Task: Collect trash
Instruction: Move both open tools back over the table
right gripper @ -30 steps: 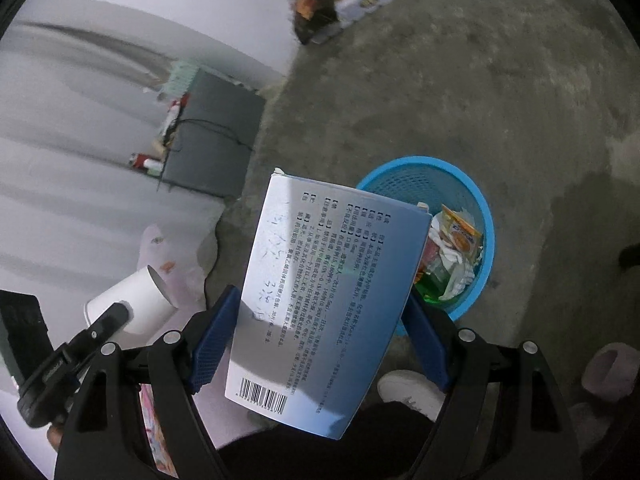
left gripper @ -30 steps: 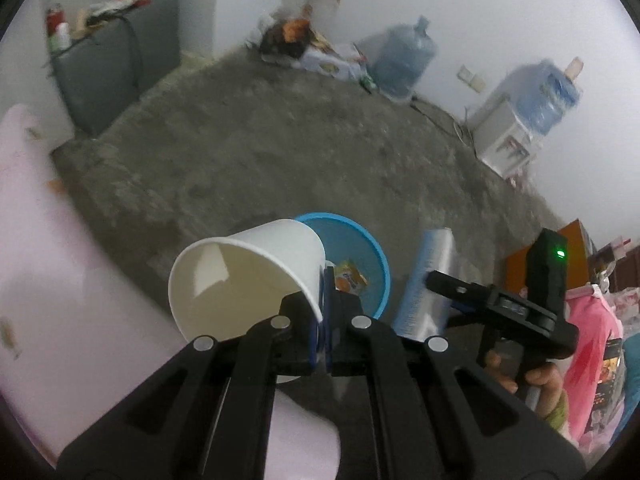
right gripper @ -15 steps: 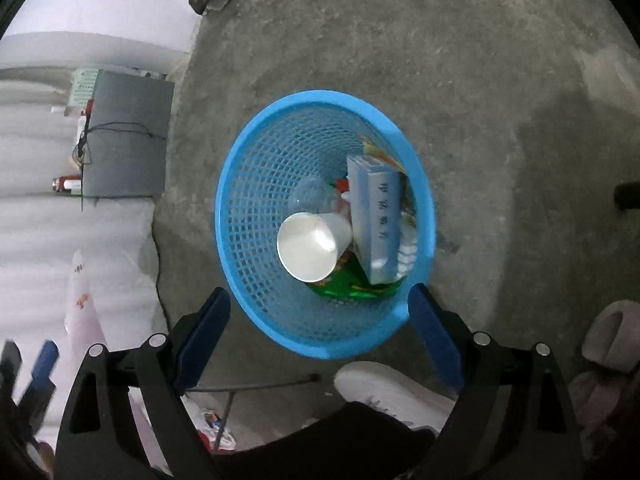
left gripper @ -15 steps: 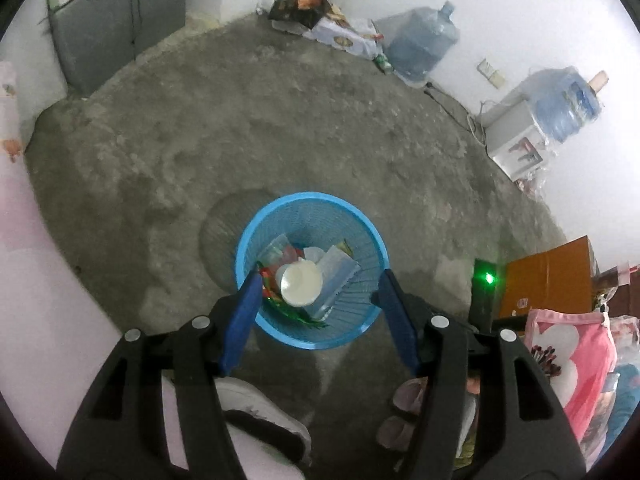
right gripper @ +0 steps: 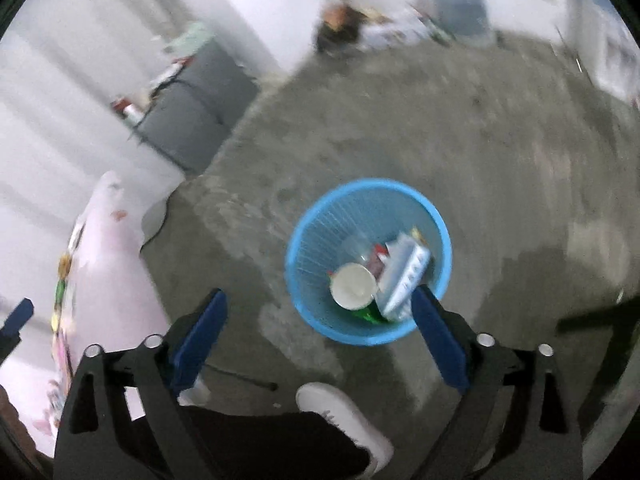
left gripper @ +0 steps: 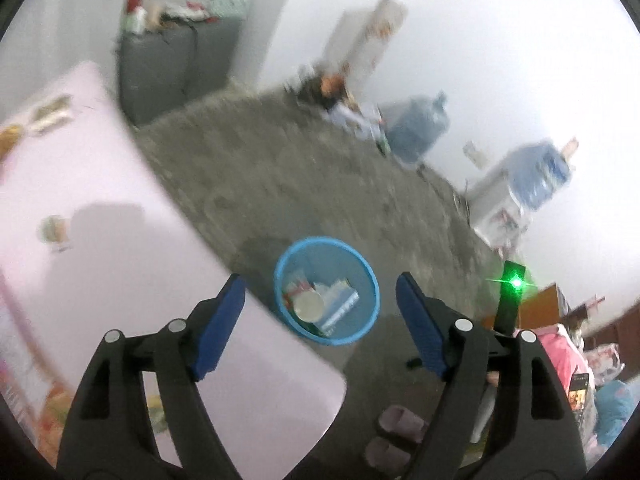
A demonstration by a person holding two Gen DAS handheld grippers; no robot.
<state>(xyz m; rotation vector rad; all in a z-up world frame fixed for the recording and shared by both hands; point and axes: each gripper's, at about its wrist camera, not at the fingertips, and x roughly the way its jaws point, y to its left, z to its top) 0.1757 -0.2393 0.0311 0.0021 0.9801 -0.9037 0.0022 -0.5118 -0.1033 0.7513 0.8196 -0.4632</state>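
A blue mesh basket [left gripper: 362, 258] [right gripper: 320, 220] stands on the concrete floor. Inside it lie a white paper cup [left gripper: 308, 306] [right gripper: 352, 286], a pale blue carton [left gripper: 340, 304] [right gripper: 404, 272] and some wrappers. My left gripper [left gripper: 320, 288] hangs above and in front of the basket; its jaws are opening and nothing is between them. My right gripper [right gripper: 320, 304] is also above the basket, jaws still opening wide, empty. The right gripper's body with a green light [left gripper: 514, 284] shows at the right of the left wrist view.
A pink-covered table [left gripper: 80, 200] [right gripper: 104, 264] lies to the left with scraps on it. A grey cabinet [left gripper: 168, 60] stands behind. Water jugs [left gripper: 416, 124] and a dispenser [left gripper: 504, 204] line the far wall. The person's white shoe [right gripper: 344, 416] and slippers [left gripper: 396, 432] are on the floor.
The cup and the carton left my grippers and landed in the basket. Both grippers opened and have since risen and pulled back, so the basket looks smaller and farther.
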